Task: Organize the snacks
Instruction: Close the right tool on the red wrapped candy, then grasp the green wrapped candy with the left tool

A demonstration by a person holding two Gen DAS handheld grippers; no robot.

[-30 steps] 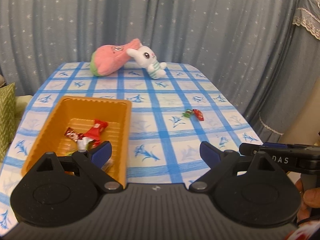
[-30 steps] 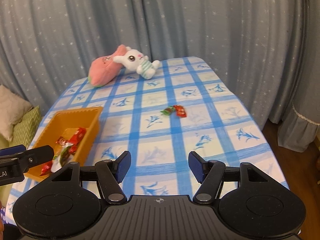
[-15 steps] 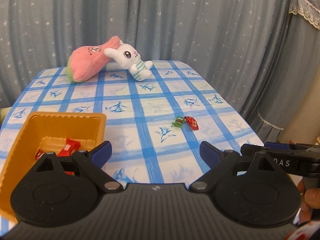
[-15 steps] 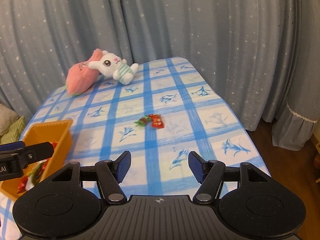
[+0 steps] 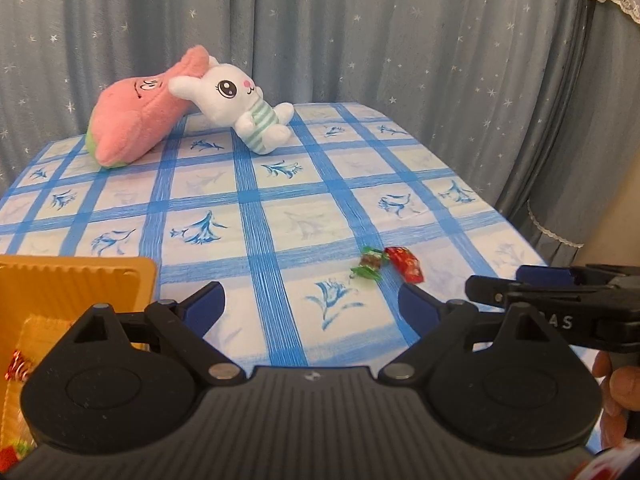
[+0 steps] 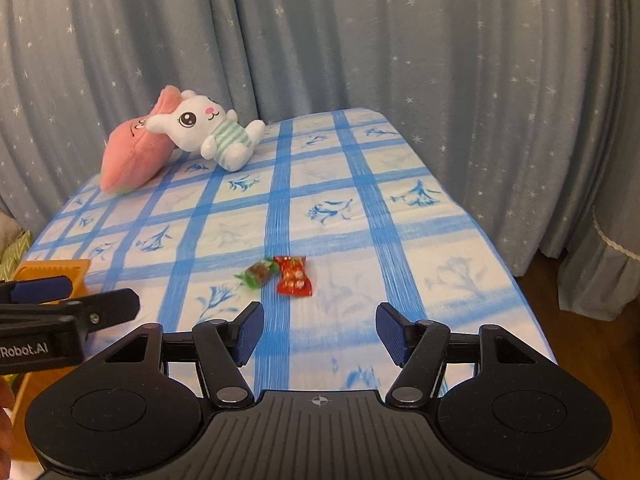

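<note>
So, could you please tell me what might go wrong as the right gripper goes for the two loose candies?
1. The green-wrapped candy and the red-wrapped candy lie almost touching, so the open right gripper may pinch both or flick one away.
2. Both wrappers lie flat on the tablecloth, so the fingers might snag the fabric.
3. The left gripper hangs close by and could collide.

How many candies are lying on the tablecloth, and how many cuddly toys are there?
Candies on the tablecloth: 2, a green-wrapped candy and a red-wrapped candy.
Cuddly toys: 2, a white bunny and a pink plush.
Total: 4.
More wrappers sit in the orange tray, but it is too cut off to count them.
</note>
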